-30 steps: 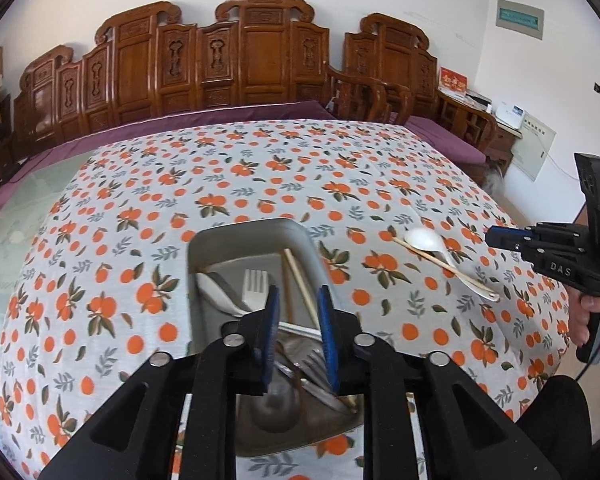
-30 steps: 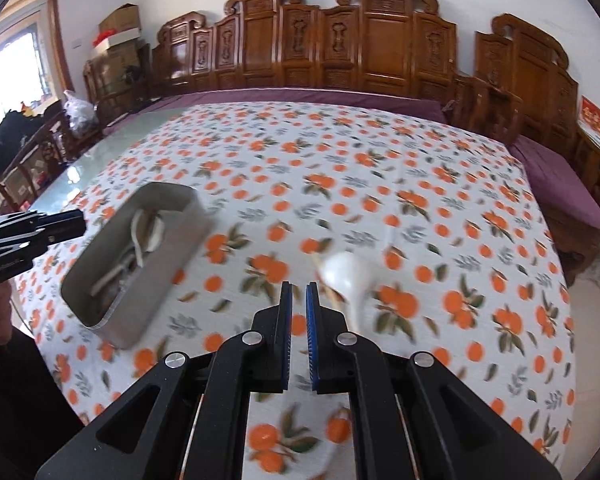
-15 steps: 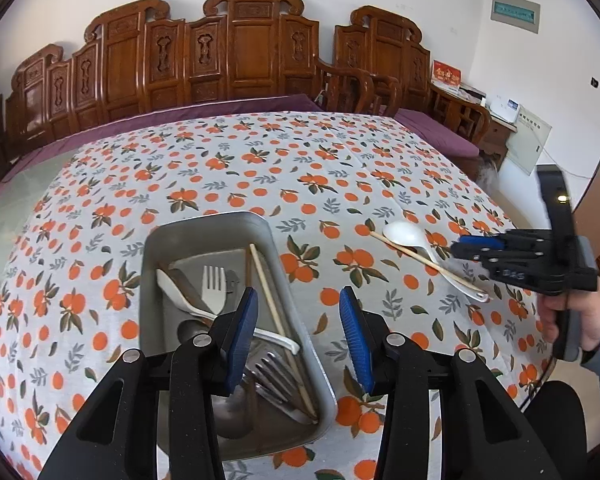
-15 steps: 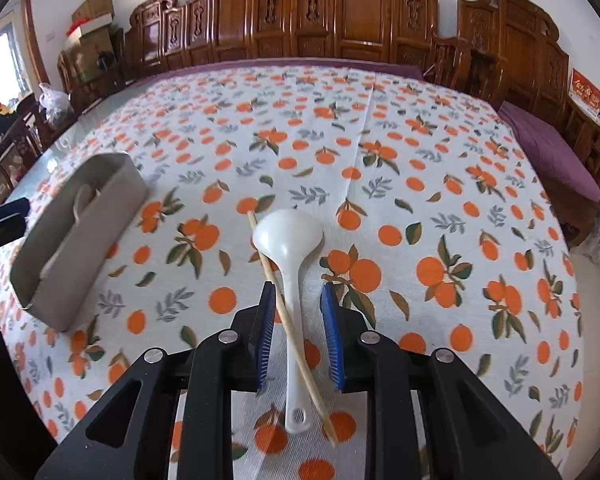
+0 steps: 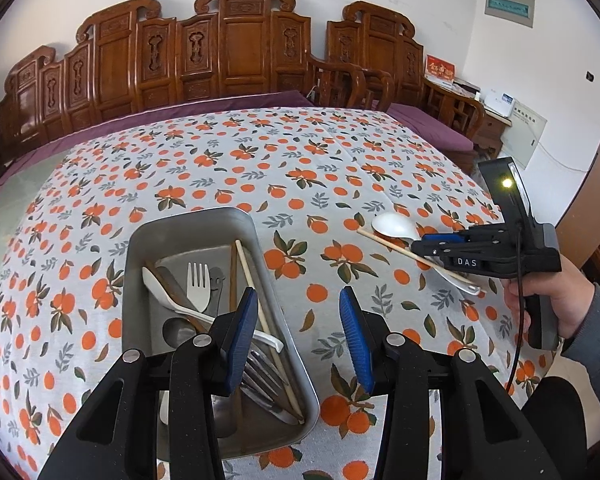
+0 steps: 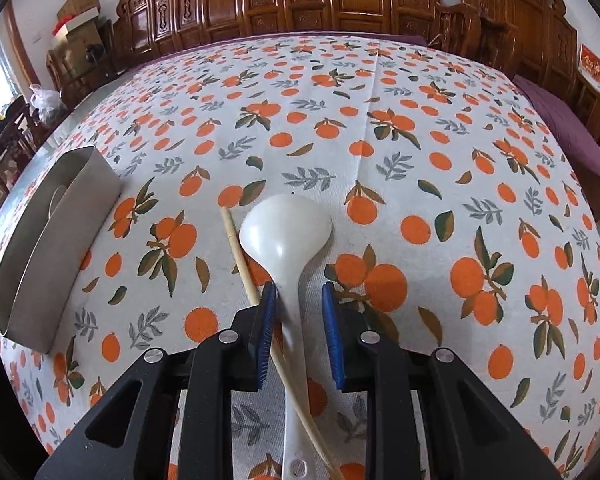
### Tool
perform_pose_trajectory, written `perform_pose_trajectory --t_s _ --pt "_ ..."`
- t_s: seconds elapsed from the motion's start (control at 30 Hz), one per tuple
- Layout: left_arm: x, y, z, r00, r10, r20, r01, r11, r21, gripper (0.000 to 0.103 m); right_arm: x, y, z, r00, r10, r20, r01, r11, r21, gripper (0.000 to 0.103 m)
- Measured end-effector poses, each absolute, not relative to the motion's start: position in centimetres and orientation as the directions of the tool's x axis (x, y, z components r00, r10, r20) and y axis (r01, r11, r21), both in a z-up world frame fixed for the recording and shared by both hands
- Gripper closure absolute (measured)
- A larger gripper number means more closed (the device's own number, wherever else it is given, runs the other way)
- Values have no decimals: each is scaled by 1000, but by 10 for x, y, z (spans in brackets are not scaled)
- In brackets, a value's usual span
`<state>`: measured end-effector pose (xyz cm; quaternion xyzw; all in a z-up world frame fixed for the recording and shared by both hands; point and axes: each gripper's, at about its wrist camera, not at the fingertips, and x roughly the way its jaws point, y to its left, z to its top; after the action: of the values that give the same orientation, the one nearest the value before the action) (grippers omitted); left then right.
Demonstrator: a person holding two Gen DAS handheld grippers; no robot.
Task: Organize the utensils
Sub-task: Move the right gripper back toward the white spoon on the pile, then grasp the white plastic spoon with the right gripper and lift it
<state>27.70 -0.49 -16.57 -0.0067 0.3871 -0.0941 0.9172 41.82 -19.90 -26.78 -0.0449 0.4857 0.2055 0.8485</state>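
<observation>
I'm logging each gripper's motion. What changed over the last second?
The left gripper opened wide and shifted right, off the metal tray. The right gripper opened and came down to straddle the white spoon, not yet gripping. Spoon, chopstick and tray stayed put.

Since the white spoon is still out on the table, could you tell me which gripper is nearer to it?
Right. The right gripper is open with the white spoon handle between its fingers; the left gripper is open over the metal tray, well off to the side.
</observation>
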Motion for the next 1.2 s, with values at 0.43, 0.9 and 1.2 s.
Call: perform_pose_trajectory --t_s 0.43,0.9,1.2 --pt "271 -12 -162 687 -190 -702 183 979 -86 63 383 -176 -251 407 363 -838 -436 884 171 92" --pt "263 -53 -156 678 -184 -711 213 976 -50 63 359 -197 -219 504 369 -781 -422 894 149 92" --pt "271 -69 -166 650 -179 -738 197 978 -64 63 340 -222 -203 524 373 -765 -435 890 136 92"
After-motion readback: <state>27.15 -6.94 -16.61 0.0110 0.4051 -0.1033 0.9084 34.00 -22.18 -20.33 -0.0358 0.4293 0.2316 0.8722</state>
